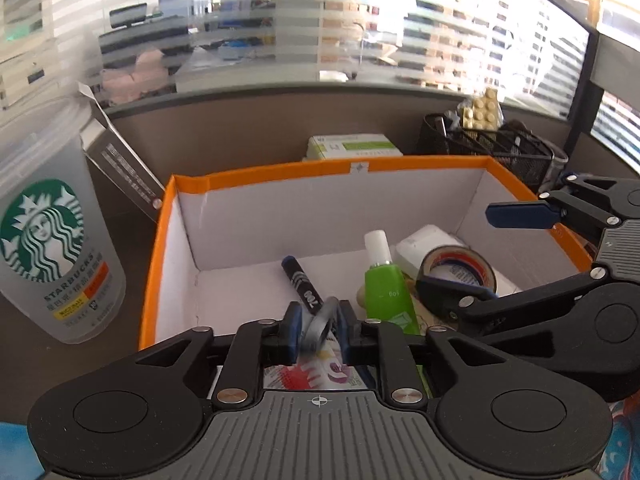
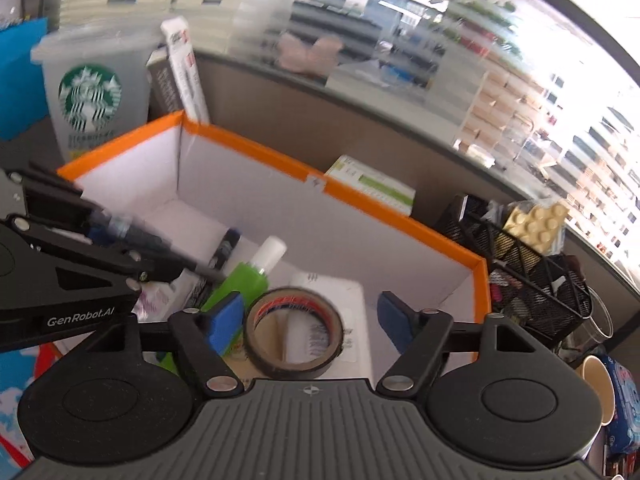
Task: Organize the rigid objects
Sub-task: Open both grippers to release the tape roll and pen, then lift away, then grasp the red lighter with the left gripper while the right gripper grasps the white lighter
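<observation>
An orange-rimmed white box [image 1: 256, 172] [image 2: 392, 216] holds a black marker [image 1: 302, 286], a green bottle with a white cap [image 1: 386, 292] [image 2: 248, 276], a roll of tape [image 1: 460, 270] [image 2: 294, 334] and a white pack [image 1: 424, 242]. My left gripper [image 1: 318, 330] [image 2: 132, 228] is shut on a dark pen [image 2: 160, 240] held over the box's near side. My right gripper [image 2: 312, 320] [image 1: 472, 252] is open over the box, its jaws on either side of the tape roll, not touching it.
A Starbucks cup [image 1: 52, 240] [image 2: 90, 96] and a grey carton [image 1: 120, 168] stand left of the box. A green-and-white packet [image 1: 352, 146] lies behind it. A black mesh organizer [image 1: 492, 146] [image 2: 532, 280] with a yellow brick plate stands at the right. A paper cup [image 2: 598, 388] stands at the near right.
</observation>
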The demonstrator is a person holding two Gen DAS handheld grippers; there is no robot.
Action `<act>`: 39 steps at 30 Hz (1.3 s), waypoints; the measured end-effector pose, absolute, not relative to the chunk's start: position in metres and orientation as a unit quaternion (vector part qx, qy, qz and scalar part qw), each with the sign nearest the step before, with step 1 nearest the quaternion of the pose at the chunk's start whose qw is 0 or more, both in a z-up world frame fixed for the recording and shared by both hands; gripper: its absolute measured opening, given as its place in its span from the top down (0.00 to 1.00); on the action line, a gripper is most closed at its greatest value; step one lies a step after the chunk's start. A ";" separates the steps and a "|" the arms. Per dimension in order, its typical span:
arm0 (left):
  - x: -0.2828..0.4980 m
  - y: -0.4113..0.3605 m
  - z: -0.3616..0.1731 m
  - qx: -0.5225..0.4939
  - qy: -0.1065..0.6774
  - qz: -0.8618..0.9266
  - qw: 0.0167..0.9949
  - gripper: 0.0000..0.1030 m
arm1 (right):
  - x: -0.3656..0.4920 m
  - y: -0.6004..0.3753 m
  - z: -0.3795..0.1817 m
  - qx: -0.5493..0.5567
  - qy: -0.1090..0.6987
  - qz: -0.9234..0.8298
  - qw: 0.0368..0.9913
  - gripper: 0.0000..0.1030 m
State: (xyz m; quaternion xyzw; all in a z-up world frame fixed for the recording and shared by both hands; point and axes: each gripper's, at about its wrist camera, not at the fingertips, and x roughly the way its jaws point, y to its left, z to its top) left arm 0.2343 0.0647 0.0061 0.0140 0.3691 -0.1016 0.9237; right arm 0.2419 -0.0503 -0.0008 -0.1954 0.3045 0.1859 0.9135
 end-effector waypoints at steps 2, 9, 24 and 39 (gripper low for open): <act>0.229 0.068 0.015 0.014 0.353 -0.093 0.931 0.60 | 0.239 -0.054 0.007 -0.188 0.291 0.180 0.921 0.30; 0.181 0.086 0.071 -0.002 0.247 -0.073 0.966 0.16 | 0.203 -0.083 0.052 -0.137 0.209 0.168 0.954 0.28; 0.101 0.040 -0.018 0.059 0.337 -0.137 0.930 0.06 | 0.106 -0.149 -0.016 -0.024 0.274 0.257 0.926 0.27; 0.126 0.043 -0.065 0.044 0.384 -0.079 0.919 0.01 | 0.127 -0.141 -0.062 -0.007 0.327 0.297 0.897 0.26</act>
